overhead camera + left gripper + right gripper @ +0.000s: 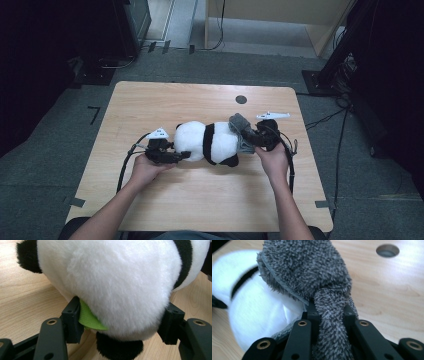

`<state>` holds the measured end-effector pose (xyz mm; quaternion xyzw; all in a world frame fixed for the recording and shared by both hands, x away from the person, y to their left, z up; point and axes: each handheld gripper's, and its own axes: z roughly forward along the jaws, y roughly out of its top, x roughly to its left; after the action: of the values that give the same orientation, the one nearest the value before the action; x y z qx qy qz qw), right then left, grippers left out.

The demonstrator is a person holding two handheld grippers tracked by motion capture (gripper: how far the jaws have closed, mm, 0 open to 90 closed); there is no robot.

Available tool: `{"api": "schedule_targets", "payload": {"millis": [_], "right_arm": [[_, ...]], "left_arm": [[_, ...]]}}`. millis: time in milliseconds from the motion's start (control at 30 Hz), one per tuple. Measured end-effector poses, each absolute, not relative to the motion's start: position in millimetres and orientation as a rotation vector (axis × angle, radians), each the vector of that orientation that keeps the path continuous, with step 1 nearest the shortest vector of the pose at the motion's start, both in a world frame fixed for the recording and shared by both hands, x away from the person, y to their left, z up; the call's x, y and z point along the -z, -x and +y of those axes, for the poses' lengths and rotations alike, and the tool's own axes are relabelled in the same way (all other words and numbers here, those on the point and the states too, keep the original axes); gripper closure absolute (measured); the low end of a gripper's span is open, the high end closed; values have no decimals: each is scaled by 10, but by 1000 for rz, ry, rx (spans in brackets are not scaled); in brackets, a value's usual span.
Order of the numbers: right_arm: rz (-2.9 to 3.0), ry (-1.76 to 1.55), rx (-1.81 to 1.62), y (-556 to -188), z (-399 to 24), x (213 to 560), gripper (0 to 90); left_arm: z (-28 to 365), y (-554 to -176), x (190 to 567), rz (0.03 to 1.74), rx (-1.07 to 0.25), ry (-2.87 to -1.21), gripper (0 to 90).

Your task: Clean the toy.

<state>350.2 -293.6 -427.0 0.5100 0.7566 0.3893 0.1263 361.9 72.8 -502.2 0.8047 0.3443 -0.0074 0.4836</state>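
Two claws share our load mid-table: left claw (184, 155) hugs the panda (207, 142), jaws wide; right claw (248, 136) pinches the cloth (239, 123) (bunched thin). Soft fur may slip free.

A light wooden table (150, 105) with rounded corners stood on grey carpeted floor (50, 135), a small round hole (241, 99) set into its top near the far edge, right of centre. A black-and-white stuffed panda (207, 142) lay on its side across the middle of the tabletop, its length running left to right, with a grey fuzzy cloth (240, 126) bunched against its right end. Pieces of dark tape (94, 114) marked the carpet just beyond the table's left and right sides.
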Motion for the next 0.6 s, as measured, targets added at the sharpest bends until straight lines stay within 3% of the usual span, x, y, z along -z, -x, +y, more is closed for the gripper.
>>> {"api": "schedule_targets", "payload": {"millis": [600], "right_arm": [[2357,-1666,-1072,-3560,-2901,4906,777]], "left_arm": [[725,-3621,5031,837,12,-1971,344]]}}
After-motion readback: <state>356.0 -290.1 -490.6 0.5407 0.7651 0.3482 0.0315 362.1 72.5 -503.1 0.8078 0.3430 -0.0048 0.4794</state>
